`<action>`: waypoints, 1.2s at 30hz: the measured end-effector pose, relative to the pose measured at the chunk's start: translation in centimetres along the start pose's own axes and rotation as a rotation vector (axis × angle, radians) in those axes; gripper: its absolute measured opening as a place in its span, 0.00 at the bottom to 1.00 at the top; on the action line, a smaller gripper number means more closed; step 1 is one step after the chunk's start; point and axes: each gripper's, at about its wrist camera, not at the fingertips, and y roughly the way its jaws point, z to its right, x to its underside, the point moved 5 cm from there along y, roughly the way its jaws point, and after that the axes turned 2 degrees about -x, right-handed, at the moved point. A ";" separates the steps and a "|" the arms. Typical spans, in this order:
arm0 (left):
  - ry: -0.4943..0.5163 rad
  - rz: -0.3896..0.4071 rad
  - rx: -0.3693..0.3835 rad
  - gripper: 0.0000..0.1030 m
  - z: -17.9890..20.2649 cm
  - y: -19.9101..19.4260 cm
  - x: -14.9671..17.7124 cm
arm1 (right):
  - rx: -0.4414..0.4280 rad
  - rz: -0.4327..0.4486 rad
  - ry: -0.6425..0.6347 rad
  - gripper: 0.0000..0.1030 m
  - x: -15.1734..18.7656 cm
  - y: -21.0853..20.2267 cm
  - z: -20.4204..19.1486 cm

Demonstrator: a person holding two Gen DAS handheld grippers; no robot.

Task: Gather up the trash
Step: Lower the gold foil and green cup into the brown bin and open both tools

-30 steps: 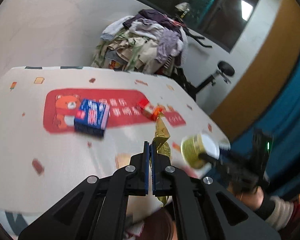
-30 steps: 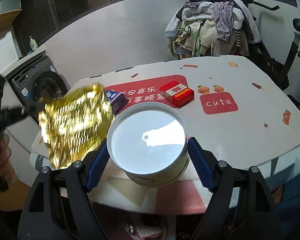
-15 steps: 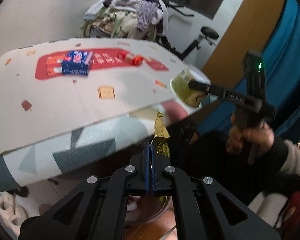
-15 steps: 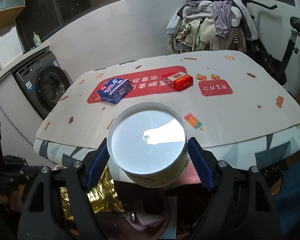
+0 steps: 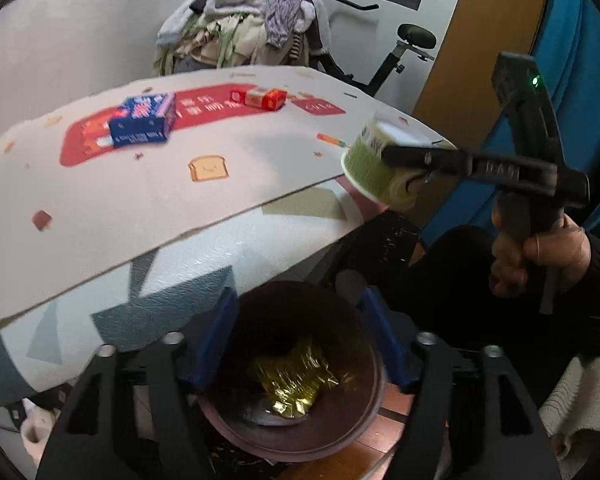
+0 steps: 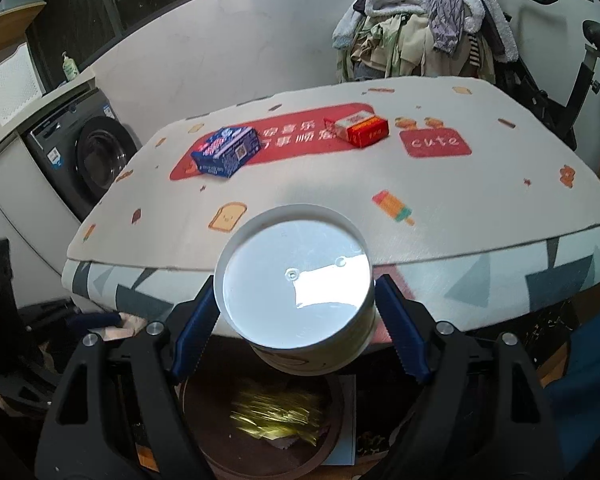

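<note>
Left hand-held gripper point(image 5: 296, 344) had just been opening; its jaws stood spread with nothing between them, hanging right over the trash bin point(image 5: 364, 432). The gold foil wrapper point(image 5: 296, 380) that it pinched a second ago lay crumpled at the bottom of the bin, straight below and ahead of the blue pads. So that piece counted as dropped in and collected.

Beyond the left hand-held gripper, up on the counter point(image 5: 140, 208): the blue box point(image 5: 144, 122) to its far left and the red box point(image 5: 264, 98) further right, both untouched and well apart from either gripper. These looked like the remaining trash, my guess.

Right of the left gripper, the right hand-held gripper point(image 6: 296, 320) was clamped on the paper cup point(image 6: 296, 280), pads pressing both sides, white base facing the camera; grip was unchanged from a second ago. A hand point(image 5: 540, 252) held its handle in the left view. From the right view the cup sat just off the counter edge, with the bin and the foil directly below it.

Judgement: cup drop came next, it needed only a release once centred over the bin mouth. Risk: the wide cup could clip the bin rim or the left gripper hovering there.
</note>
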 end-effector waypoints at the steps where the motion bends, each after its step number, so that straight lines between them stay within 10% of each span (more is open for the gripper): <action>1: 0.004 0.015 -0.011 0.74 0.1 -0.4 -0.1 | -0.004 -0.006 0.000 0.75 0.4 0.2 -0.1; 15: -0.033 0.236 -0.215 0.94 -1.6 -6.1 0.3 | -0.078 -0.149 -0.133 0.75 5.4 3.7 -5.0; 36: -0.221 0.178 -0.216 0.94 -5.3 -5.1 1.2 | -0.072 -0.206 -0.208 0.76 6.4 5.3 -6.1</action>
